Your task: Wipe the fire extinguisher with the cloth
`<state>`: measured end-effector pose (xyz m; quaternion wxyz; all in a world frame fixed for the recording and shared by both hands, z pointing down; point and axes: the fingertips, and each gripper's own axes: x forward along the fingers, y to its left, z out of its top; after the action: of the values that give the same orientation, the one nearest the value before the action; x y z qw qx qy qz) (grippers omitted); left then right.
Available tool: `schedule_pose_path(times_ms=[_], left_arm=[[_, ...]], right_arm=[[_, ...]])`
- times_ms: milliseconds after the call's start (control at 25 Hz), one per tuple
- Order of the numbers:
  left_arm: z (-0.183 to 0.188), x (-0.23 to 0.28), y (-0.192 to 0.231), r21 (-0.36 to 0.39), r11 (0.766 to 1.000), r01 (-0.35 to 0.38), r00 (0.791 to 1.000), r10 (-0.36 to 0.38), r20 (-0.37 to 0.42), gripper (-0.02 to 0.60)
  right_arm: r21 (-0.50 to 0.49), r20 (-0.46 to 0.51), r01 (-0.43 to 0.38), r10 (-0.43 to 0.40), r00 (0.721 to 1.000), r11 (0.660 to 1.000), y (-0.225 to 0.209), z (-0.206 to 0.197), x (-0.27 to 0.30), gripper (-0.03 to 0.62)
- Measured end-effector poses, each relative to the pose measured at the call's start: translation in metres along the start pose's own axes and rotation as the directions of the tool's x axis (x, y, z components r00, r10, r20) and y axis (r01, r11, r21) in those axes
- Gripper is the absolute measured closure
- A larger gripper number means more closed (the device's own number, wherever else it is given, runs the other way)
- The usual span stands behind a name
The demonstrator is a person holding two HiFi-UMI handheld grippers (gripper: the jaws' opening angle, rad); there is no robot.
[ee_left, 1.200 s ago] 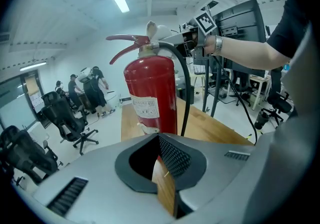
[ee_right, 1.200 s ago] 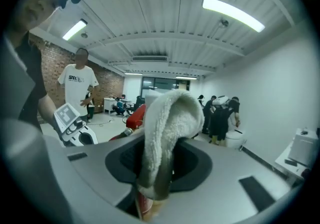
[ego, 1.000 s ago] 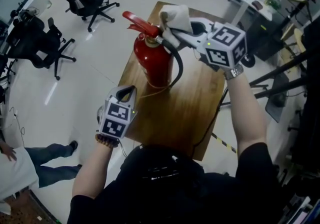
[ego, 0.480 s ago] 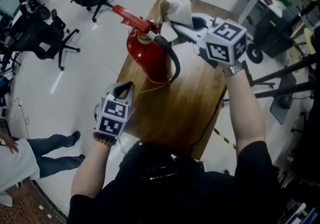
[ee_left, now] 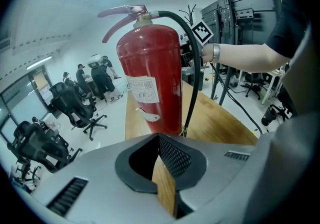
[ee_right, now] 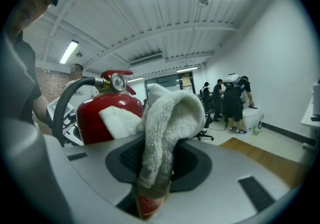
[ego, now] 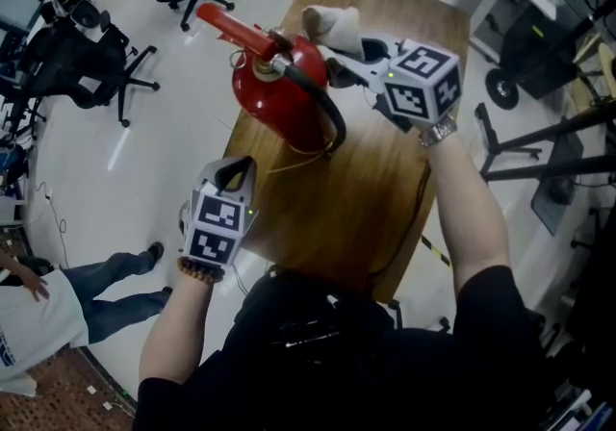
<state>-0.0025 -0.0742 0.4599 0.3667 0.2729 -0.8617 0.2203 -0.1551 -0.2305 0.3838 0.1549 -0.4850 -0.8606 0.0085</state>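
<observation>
Fire extinguisher (ego: 279, 92) stands upright on the counter (ego: 385, 179). Right claw (ego: 339, 56), clamped on the cloth (ego: 332, 27), sits just right of its shoulder and nearer. Left claw (ego: 241, 165), clenched empty, hangs well short.

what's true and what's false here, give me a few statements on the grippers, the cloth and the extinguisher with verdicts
The right gripper is clamped on the cloth. True.
The left gripper is open. False: its jaws are shut, with nothing between them.
The fire extinguisher stands on the wooden table. True.
The cloth is blue. False: it is white.
The left gripper touches the extinguisher. False: it is held apart from it.
</observation>
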Motion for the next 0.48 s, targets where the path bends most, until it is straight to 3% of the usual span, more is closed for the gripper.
schedule_pose_path(times_ms=[480], left_arm=[[-0.012, 0.010, -0.002, 0.000, 1.000, -0.020, 0.998, 0.020, -0.058, 0.581]], right_arm=[[0.108, -0.053, -0.035, 0.041, 0.998, 0.994, -0.014, -0.069, 0.028, 0.479]])
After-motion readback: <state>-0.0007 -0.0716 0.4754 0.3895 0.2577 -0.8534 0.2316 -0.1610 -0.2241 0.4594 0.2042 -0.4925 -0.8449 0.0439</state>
